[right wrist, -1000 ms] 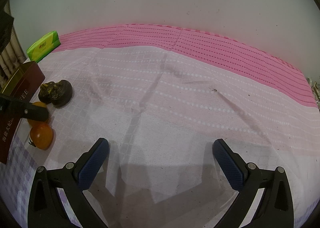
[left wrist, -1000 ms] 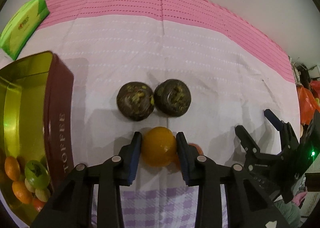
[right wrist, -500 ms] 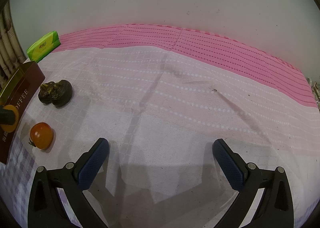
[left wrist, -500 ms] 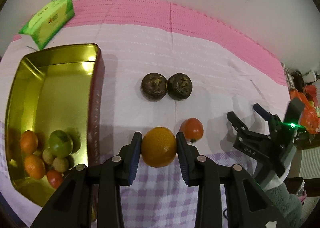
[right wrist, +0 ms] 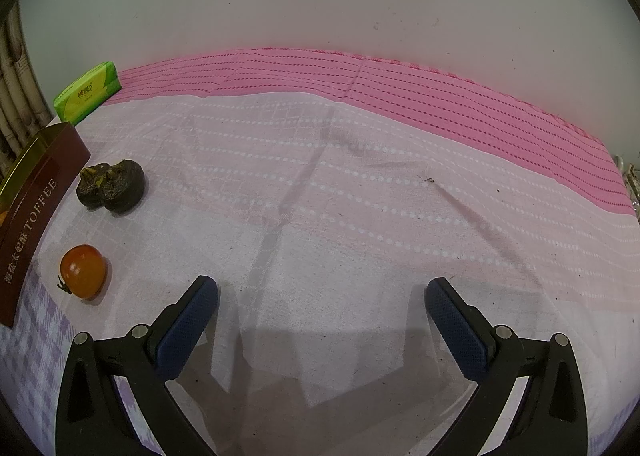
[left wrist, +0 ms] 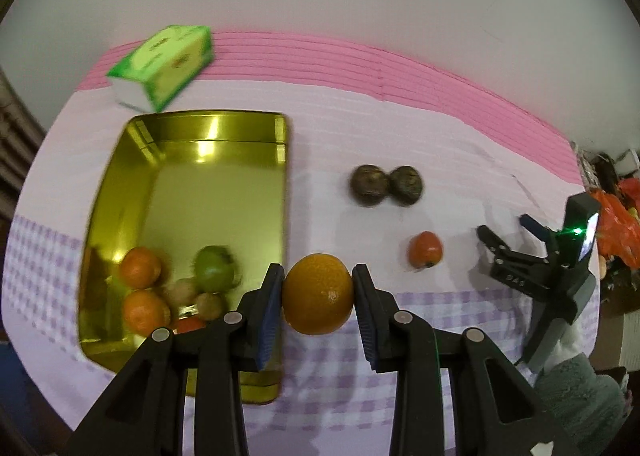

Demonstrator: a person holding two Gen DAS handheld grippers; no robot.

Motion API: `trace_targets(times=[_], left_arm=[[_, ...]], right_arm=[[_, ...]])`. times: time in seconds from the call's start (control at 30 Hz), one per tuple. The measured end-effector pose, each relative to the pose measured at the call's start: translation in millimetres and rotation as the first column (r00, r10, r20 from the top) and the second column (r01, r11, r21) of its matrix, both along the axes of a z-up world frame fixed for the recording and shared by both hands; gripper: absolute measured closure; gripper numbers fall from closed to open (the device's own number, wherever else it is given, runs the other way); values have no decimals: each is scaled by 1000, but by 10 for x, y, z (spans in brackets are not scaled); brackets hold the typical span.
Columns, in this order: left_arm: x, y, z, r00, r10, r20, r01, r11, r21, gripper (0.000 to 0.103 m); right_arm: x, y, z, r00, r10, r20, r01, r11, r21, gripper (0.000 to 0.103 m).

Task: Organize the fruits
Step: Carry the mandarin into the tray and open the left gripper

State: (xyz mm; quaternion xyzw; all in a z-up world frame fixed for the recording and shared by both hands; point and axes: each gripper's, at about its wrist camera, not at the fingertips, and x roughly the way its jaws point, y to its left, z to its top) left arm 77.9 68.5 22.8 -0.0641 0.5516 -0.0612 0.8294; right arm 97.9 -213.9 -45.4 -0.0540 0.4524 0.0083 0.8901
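Two dark fruits (left wrist: 385,186) lie touching each other on the pink cloth (right wrist: 360,184), with a tomato (left wrist: 425,249) nearer the camera and apart from them. The left tongs (left wrist: 318,293) are clenched on an orange (left wrist: 318,294), held in the air just beside the right wall of the gold tin (left wrist: 216,128). Inside the tin, at its near end, sit two small oranges (left wrist: 142,288), a green fruit (left wrist: 214,270) and some small brownish ones (left wrist: 196,296). The right tongs (right wrist: 320,296) are released, spread wide above bare cloth. A green tissue pack (left wrist: 168,60) lies beyond the tin.
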Motion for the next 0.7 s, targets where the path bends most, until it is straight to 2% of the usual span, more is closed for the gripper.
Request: trace_targets(times=[0.43, 0.7], left_arm=[[-182, 651, -105, 988, 151, -17, -150, 988, 30, 72], [-228, 891, -155, 978, 206, -25, -205, 978, 40, 72]], right_arm=[[-1, -4, -1, 1000, 0, 0, 0, 1000, 0, 0], [3, -2, -5, 1000, 0, 0, 0, 1000, 0, 0]])
